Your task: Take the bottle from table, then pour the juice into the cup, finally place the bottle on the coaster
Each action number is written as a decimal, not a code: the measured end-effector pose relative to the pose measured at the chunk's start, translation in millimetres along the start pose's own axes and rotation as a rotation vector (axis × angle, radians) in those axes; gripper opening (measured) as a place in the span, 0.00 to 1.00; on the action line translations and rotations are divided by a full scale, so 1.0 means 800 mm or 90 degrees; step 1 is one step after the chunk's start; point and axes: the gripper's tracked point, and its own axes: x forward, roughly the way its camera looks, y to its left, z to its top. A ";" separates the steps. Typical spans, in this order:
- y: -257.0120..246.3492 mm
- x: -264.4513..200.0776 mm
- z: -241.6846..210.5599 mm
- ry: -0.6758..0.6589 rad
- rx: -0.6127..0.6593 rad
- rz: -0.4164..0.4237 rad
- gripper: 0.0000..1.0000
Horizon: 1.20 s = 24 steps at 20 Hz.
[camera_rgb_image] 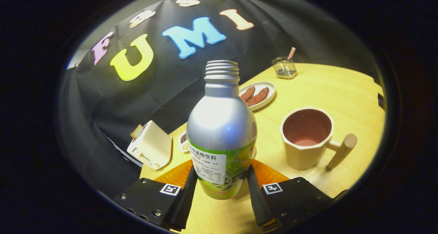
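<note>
table [318, 87]: wooden top, tilted in view. bottle [221, 131]: silver, uncapped, upright, standing between the fingers, both pressing its lower sides; gripper [221, 189] clenched on it. cup [306, 138]: pale, peg handle, at 3 o'clock of the bottle, apart. toaster [150, 148] at 9 o'clock. plate [257, 95] with sausages at 1 o'clock, beyond. small glass holder [284, 68] farther at 1 o'clock.

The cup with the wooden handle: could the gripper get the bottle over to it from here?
Probably yes. The gripper holds the bottle, and bare table separates it from the cup.
</note>
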 end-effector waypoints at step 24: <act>-0.005 0.117 0.028 -0.086 -0.192 -0.091 0.76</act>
